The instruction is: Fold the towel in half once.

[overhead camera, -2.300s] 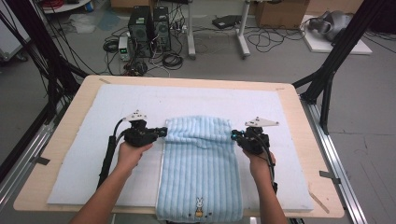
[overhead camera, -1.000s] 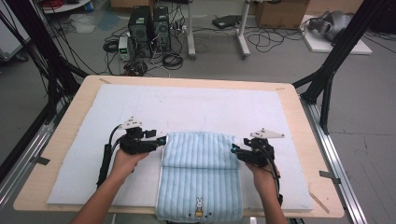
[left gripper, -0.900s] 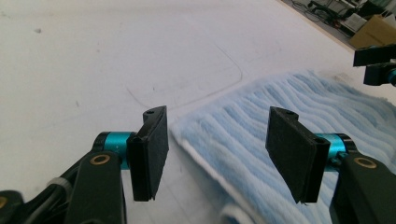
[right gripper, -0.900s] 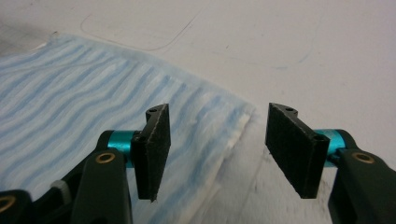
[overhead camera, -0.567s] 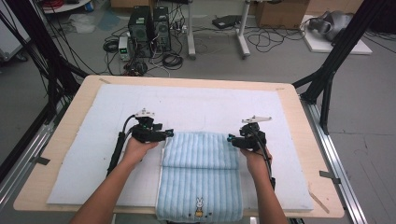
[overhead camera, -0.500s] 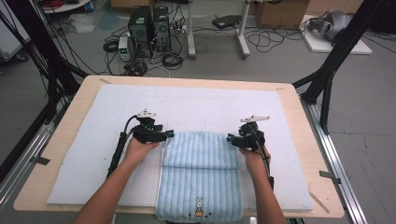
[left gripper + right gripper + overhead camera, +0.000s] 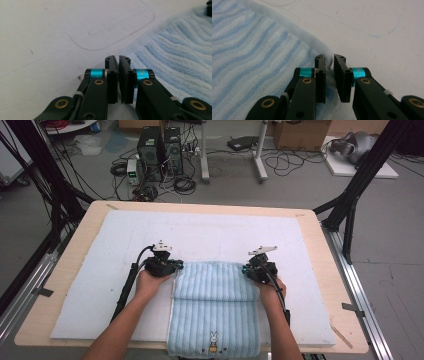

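Light blue ribbed towel (image 7: 215, 312) lies folded on the white mat (image 7: 100, 285) at the near middle of the wooden table (image 7: 325, 270), its near end with a small rabbit print (image 7: 214, 340) hanging to the table's front edge, a doubled-over layer across its far part. Left gripper (image 7: 172, 266) sits at the far left corner of the towel, right gripper (image 7: 248, 270) at the far right corner, both held low at the fold, a hand behind each, cables trailing back along the forearms. In the left gripper view the left gripper (image 7: 118, 61) has its jaws nearly together, only a thin slit between the pads, having just closed; the towel corner lies right at the tips but whether cloth is pinched in the slit can't be told. In the right gripper view the right gripper (image 7: 329, 58) has also just been closing, jaws near together with a narrow gap, and blue towel (image 7: 254, 55) fabric is bunched between the pads, so it's clamped on the towel's edge. Bare mat (image 7: 374, 32) runs beyond the tips there. Past the table, computer towers (image 7: 159, 145) and loose cables on the floor.
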`<action>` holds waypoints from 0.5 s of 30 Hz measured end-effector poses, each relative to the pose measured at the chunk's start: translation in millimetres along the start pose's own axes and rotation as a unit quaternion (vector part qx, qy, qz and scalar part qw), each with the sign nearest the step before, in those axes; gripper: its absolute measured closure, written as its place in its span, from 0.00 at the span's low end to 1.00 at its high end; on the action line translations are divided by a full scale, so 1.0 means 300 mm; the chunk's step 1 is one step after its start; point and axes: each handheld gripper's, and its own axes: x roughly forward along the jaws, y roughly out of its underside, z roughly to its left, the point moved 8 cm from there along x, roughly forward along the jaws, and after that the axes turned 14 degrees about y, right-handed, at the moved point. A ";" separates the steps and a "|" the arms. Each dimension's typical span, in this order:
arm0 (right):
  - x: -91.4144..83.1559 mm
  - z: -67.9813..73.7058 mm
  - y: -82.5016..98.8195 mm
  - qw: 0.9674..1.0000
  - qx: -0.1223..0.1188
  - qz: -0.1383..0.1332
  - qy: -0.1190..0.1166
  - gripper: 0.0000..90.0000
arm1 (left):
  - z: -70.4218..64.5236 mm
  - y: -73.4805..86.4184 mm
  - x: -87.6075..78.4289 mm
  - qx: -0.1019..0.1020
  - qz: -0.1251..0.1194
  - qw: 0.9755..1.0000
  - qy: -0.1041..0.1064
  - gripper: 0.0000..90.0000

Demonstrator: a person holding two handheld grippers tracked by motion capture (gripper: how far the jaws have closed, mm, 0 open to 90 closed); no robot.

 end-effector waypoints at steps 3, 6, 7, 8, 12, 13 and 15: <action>-0.033 -0.005 0.001 1.000 0.013 -0.015 -0.012 0.89 | -0.024 -0.021 -0.034 -0.005 -0.024 0.999 0.022 0.95; -0.070 -0.006 0.006 0.999 0.010 -0.028 -0.020 0.89 | -0.047 -0.026 -0.063 0.003 -0.026 0.999 0.032 0.95; -0.079 -0.004 0.009 0.999 0.009 -0.028 -0.021 0.89 | -0.056 -0.025 -0.074 0.003 -0.030 0.999 0.037 0.95; -0.093 0.000 0.012 0.999 0.007 -0.033 -0.022 0.89 | -0.064 -0.026 -0.082 -0.001 -0.036 0.998 0.043 0.95; -0.145 0.013 0.012 0.998 0.006 -0.055 -0.028 0.89 | -0.097 -0.034 -0.122 0.004 -0.046 0.997 0.059 0.95; -0.161 0.016 0.011 0.998 0.006 -0.062 -0.030 0.89 | -0.104 -0.035 -0.131 0.006 -0.047 0.997 0.061 0.95; -0.195 0.021 0.009 0.997 0.005 -0.073 -0.034 0.89 | -0.128 -0.039 -0.154 0.009 -0.054 0.996 0.072 0.95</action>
